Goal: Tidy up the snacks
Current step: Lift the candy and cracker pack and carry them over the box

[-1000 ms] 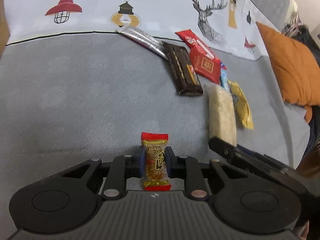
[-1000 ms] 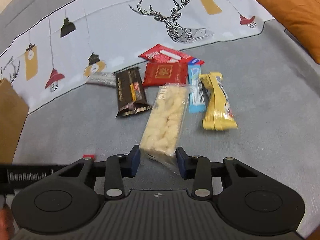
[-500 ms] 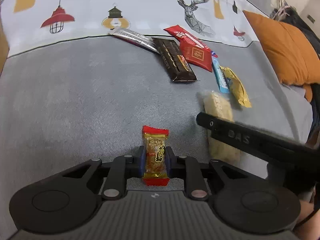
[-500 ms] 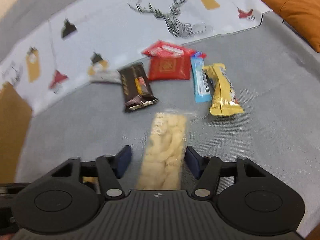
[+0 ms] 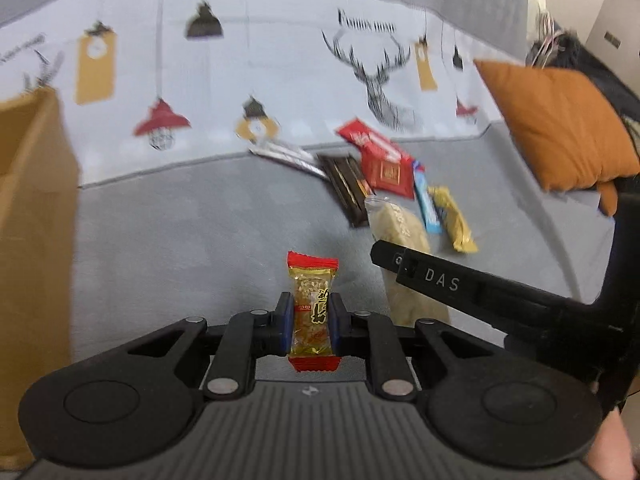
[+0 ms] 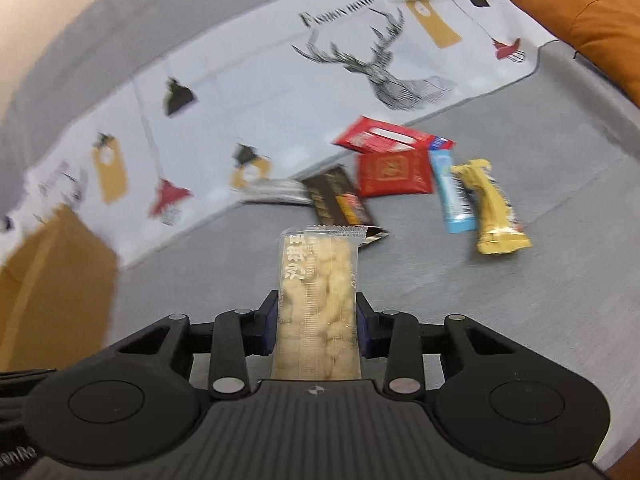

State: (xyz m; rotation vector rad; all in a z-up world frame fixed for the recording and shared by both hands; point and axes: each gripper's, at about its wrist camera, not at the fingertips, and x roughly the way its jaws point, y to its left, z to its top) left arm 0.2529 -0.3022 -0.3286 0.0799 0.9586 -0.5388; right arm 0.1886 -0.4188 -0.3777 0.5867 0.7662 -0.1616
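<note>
snacks: two are in hand, the rest lie in a loose cluster on the grey bed cover [image 5: 208,216]. the left gripper [image 5: 310,322] is clenched on a small peanut candy [image 5: 311,312] in a red-ended wrapper, pads pressing its long sides so it stands upright and clear of the cover. the right gripper [image 6: 316,326] grasps a long clear-wrapped rice cracker bar [image 6: 318,300] near its lower end; its jaws have just been closing, and the bar sits between them, pointing away from the camera, apparently lifted off the fabric.

left on the cover, near the printed deer strip: a silver wrapper [image 6: 276,192], a dark chocolate bar [image 6: 340,200], two red packets [image 6: 394,172], a blue stick [image 6: 452,192] and a yellow bar [image 6: 494,208], touching or overlapping one another.

a brown cardboard box [image 5: 32,240] stands at the left edge of both views; likely the destination, though motion blur hides its opening. judgement: both items are gripped across their narrow width for a carry to the box. risk: the long bar, held near one end, may droop or swing.
</note>
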